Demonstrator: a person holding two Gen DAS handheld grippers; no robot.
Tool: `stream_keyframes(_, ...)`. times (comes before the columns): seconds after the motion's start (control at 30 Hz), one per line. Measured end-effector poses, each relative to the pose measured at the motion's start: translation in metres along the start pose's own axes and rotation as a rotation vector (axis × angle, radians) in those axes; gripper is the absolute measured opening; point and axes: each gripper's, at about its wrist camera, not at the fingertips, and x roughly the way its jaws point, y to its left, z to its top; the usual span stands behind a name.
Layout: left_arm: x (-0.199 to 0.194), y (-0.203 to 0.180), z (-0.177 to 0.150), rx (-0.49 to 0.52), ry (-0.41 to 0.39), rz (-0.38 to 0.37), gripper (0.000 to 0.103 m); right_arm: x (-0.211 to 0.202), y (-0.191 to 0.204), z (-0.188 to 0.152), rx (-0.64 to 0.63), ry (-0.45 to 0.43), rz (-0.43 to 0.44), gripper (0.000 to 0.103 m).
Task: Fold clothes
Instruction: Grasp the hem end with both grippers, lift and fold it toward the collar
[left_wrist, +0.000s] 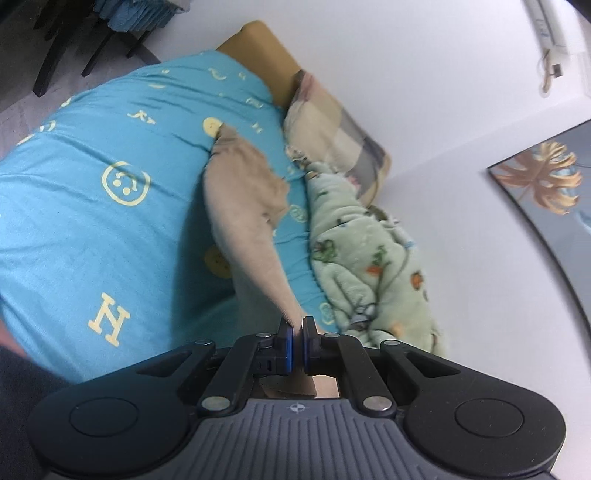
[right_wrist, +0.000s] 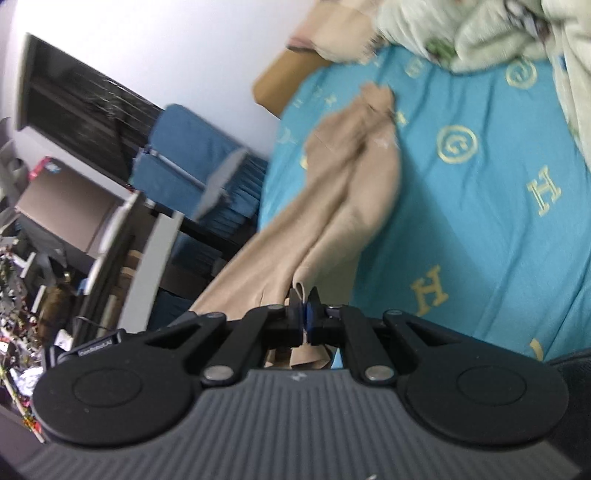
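Both tongs, left (left_wrist: 297, 334) and right (right_wrist: 304, 308), pinch edges of the thin beige garment (left_wrist: 243, 192), lifted off the turquoise patterned bedsheet (left_wrist: 92, 229). Keep both corners level and taut, then lay it flat.

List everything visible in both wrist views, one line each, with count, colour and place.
garment: one, beige, stretched from the bed up to both grippers
bed sheet: one, turquoise with yellow letters and faces, covering the bed
blanket: one, pale green with small prints, bunched along the wall side of the bed
pillow: one, beige and grey patches, at the head of the bed
headboard: one, tan, behind the pillow
picture: one, grey with a golden leaf, on the white wall
chairs: blue covers, beside the bed; count unclear
cardboard box: one, brown, on cluttered furniture
left gripper: black, jaws shut on the garment
right gripper: black, jaws shut on the garment
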Motion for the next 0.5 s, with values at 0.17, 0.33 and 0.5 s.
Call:
stream_keyframes(0.17, -0.031, 0.003, -0.021, -0.013, 0.017, -0.059, 0.005, -0.039, 0.011, -0.019, -0.004, -0.035, 0.051, 0.005)
stream_keyframes(0.33, -0.012, 0.004, -0.009, -0.002, 0.021, -0.037, 0.005, -0.034, 0.003, -0.013, 0.061, -0.076, 0.045, 0.005)
stream_keyframes(0.5, 0.041, -0.001, 0.037, 0.036, -0.016, 0.019, 0.006, 0.002, -0.008, 0.014, 0.120, -0.134, 0.044, 0.005)
